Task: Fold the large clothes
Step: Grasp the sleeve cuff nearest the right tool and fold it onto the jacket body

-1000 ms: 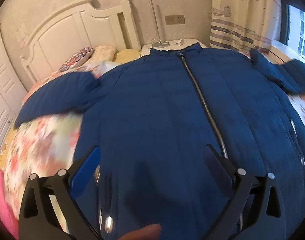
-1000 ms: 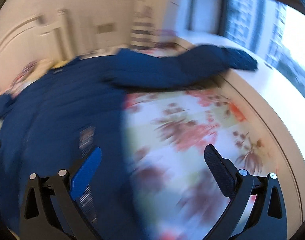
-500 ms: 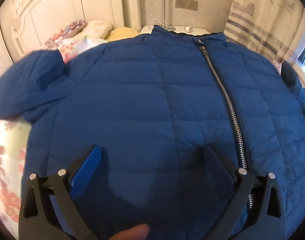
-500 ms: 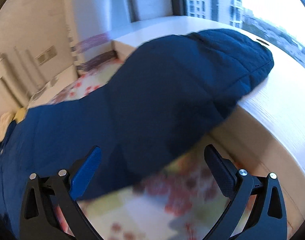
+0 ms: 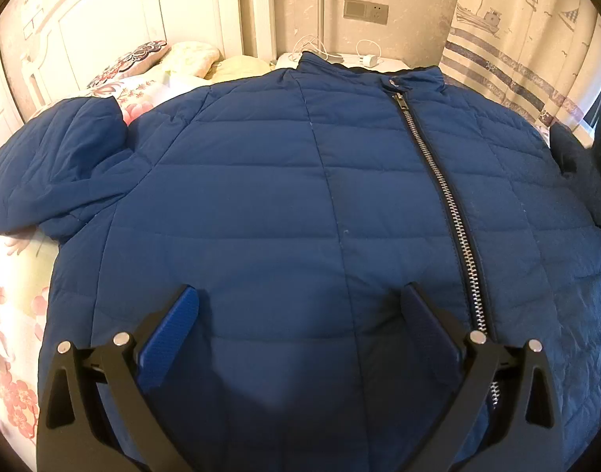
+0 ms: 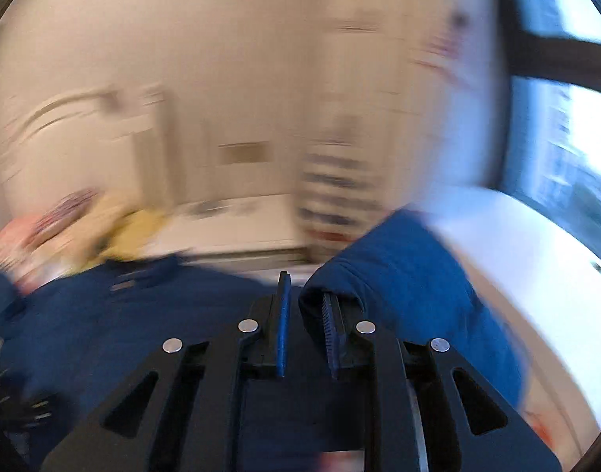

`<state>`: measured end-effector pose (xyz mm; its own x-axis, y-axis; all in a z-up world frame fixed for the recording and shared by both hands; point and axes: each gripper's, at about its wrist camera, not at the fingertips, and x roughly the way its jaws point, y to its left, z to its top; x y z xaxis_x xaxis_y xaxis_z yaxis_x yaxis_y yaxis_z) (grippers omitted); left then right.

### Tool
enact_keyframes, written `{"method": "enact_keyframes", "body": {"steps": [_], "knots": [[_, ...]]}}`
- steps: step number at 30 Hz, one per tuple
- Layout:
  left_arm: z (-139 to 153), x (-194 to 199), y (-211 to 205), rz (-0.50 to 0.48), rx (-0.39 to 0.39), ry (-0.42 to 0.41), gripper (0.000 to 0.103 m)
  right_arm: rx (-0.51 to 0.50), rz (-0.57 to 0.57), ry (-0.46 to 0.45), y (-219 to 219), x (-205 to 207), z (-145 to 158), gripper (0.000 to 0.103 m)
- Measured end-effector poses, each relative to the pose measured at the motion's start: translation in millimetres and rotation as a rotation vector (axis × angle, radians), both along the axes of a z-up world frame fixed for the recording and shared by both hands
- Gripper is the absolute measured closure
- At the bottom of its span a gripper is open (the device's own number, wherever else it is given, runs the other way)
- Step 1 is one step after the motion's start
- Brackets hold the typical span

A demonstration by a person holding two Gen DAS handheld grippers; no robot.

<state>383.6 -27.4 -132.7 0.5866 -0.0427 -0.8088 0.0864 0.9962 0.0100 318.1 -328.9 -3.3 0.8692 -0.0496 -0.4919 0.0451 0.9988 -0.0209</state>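
Observation:
A large blue quilted jacket [image 5: 280, 196] lies front up on the bed, its zipper [image 5: 438, 181] closed to the collar. One sleeve [image 5: 56, 157] lies bent at the left. My left gripper [image 5: 300, 314] hovers open over the jacket's lower front, nothing between its fingers. In the blurred right wrist view my right gripper [image 6: 306, 295] has its jaws closing to a narrow gap, with the cuff end of the other sleeve [image 6: 410, 275] caught between the pads and lifted off the bed.
A white headboard [image 5: 103, 19] and pillows [image 5: 190, 55] stand beyond the collar. A nightstand [image 5: 339, 57] with chargers and a striped curtain [image 5: 516, 39] are behind. Floral bedding [image 5: 9, 314] shows at the left. A pale window ledge [image 6: 536, 255] runs along the right.
My right gripper went from wide open over the sleeve to nearly closed on its cuff and swung from the window toward the headboard. The left gripper came lower over the jacket, then stopped.

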Motion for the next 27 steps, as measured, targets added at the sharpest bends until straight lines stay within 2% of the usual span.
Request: {"method": "enact_keyframes", "body": {"steps": [3,6,7,9,11,13,14,16,17,18,19,20,23,25,27], "knots": [[0.6,-3.2,1.8,-0.001,-0.002,-0.001,0.002,-0.002,0.168,0.139,61.8,14.2,-31.8,0.084],[0.4,-3.2,1.5,-0.001,-0.003,-0.002,0.002,-0.117,0.205,0.351,100.3,29.3,-91.0,0.081],[0.5,-3.2,1.1,-0.002,-0.002,-0.002,0.002,-0.123,0.213,0.420,102.2,33.7,-108.6,0.068],[0.7,-3.5,1.3,-0.001,-0.005,-0.003,0.002,-0.074,0.218,0.409,92.3,28.2,-110.7,0.065],[0.8,-4.1,1.8,-0.002,-0.005,-0.003,0.002,-0.016,0.225,0.457,79.7,21.7,-98.5,0.044],[0.4,-5.1,2.5,-0.002,-0.006,-0.004,0.002,0.002,0.205,0.441,68.3,0.2,-81.8,0.034],[0.7,-5.1,2.4,-0.002,-0.007,-0.004,0.002,0.006,0.202,0.416,60.9,-13.2,-71.0,0.034],[0.6,-5.0,2.6,-0.001,-0.008,-0.004,0.002,0.058,0.202,0.309,36.6,-49.7,-48.1,0.034],[0.7,-4.7,1.7,-0.001,-0.005,-0.004,0.002,0.113,0.160,0.244,13.9,-71.1,-37.7,0.034],[0.6,-4.7,0.9,-0.001,0.000,-0.004,0.002,0.171,0.109,0.216,-8.6,-80.3,-33.2,0.034],[0.3,-4.6,1.0,-0.001,0.003,-0.004,0.002,0.224,0.071,0.207,-25.1,-85.7,-32.6,0.034],[0.4,-4.2,0.3,0.000,0.004,-0.004,0.002,0.323,0.019,0.203,-53.6,-88.6,-35.7,0.034],[0.4,-4.1,-0.2,-0.001,0.002,-0.005,0.002,0.610,-0.135,0.262,-128.0,-80.4,-66.7,0.033],[0.3,-4.1,0.2,-0.001,0.000,-0.005,0.002,0.773,-0.162,0.304,-154.1,-70.2,-91.4,0.031],[0.2,-3.7,0.3,-0.001,-0.002,-0.005,0.002,0.828,-0.171,0.316,-155.8,-57.6,-98.6,0.031]]}}
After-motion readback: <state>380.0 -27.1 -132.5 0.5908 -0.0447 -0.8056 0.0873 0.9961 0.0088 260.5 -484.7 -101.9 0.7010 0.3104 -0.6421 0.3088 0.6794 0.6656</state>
